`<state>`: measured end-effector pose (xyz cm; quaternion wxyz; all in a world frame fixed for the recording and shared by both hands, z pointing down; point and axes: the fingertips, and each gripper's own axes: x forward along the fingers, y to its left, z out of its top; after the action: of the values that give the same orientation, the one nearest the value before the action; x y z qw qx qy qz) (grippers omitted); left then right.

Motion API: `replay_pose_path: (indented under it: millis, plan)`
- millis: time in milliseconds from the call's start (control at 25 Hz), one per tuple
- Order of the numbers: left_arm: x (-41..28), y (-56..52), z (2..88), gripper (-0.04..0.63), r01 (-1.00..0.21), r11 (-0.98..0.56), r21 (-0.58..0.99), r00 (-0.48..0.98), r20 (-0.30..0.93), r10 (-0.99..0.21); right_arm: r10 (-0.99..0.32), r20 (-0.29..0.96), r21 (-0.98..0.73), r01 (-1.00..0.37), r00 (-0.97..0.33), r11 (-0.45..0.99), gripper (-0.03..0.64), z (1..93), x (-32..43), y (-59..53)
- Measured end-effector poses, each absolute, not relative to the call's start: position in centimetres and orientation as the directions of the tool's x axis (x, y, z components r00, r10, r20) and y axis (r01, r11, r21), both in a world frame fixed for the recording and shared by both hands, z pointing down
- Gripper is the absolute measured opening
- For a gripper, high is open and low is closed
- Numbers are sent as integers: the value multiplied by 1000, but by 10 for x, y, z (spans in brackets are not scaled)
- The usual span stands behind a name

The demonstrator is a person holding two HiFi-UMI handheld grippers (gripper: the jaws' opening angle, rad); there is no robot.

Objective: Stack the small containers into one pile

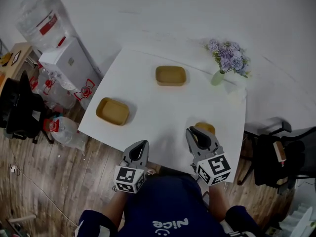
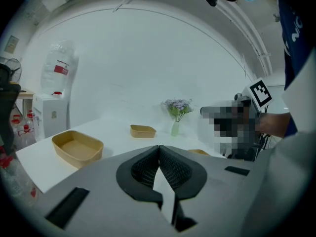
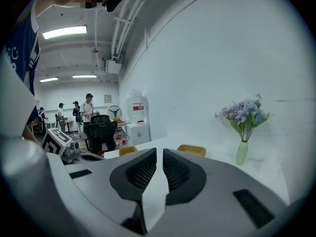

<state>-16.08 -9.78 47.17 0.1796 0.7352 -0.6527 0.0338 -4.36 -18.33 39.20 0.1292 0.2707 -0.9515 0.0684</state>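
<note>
Three tan containers lie apart on the white table (image 1: 148, 95): one at the far middle (image 1: 170, 75), one at the left (image 1: 112, 111), and one at the near right (image 1: 206, 128), partly hidden behind my right gripper (image 1: 193, 132). That gripper is shut and empty, hovering at the table's near edge. My left gripper (image 1: 143, 145) is also shut on nothing, near the front edge. In the left gripper view (image 2: 159, 147) the left container (image 2: 78, 148), the far one (image 2: 142, 131) and the near right one (image 2: 199, 152) show. The right gripper view (image 3: 159, 151) shows two containers (image 3: 191, 150) (image 3: 128, 151).
A green vase of purple flowers (image 1: 217, 76) stands at the table's far right corner. A white water dispenser (image 1: 69, 63) and water bottles (image 1: 59, 95) stand left of the table. Dark chairs sit at the left (image 1: 19, 107) and right (image 1: 276, 157). People stand far back (image 3: 88, 107).
</note>
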Motion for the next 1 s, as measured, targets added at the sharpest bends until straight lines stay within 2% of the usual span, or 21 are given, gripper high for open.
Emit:
replay_pose_path:
  millis: [200,400,1000]
  plan:
    - [-169,-103,471,18,-962,-39,271,120,289,-950,-526,215,9,-537,-823,844,54,358,-53,-219]
    - [-170,-110,472,19,-950,1,312,93,286,-954,-505,209,106,-494,-837,863,55,338,-66,-252]
    - [-184,-119,489,18,-923,97,372,34,331,-943,-383,388,212,-323,-838,922,55,360,-122,-340]
